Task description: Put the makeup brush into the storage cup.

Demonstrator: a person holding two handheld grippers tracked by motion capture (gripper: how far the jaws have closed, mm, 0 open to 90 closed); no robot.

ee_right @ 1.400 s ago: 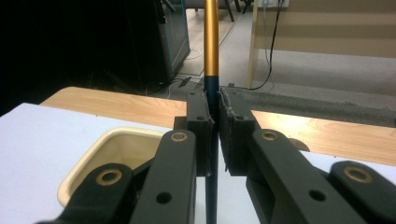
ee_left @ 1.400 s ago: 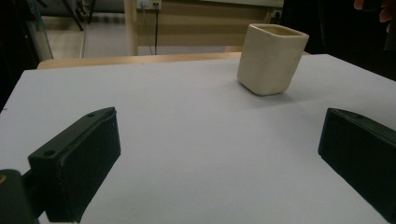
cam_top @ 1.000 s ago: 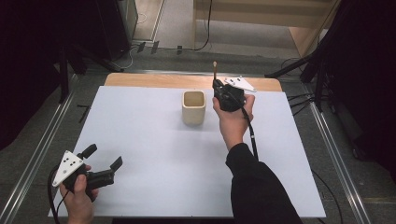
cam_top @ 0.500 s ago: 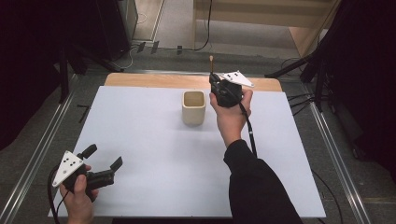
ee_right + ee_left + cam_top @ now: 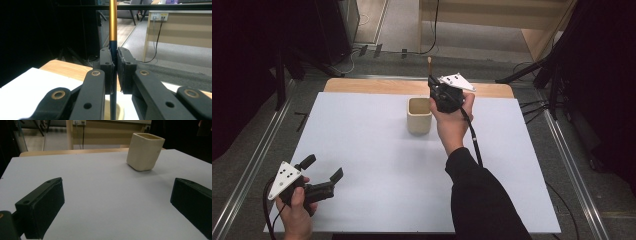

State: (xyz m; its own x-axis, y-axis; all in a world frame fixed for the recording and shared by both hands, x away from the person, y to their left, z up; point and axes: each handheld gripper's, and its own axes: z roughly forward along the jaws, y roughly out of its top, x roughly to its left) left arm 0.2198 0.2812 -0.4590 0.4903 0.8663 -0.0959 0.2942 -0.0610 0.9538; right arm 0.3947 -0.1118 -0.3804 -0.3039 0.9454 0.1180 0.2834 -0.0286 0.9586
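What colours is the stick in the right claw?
Golden-orange above, dark navy below; the stick shows best in the right gripper view.

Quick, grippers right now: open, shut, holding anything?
Left gripper: open, holding nothing.
Right gripper: shut on the pen, upright above the cup.

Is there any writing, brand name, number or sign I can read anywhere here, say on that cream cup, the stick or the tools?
None can be read.
Cream cup: plain walls, no print or label.
Stick clamped in the right gripper: gold above, dark blue below, no lettering.
Left gripper, jaws open: its grey plate bears only dark dots, no characters.
White table: unmarked.
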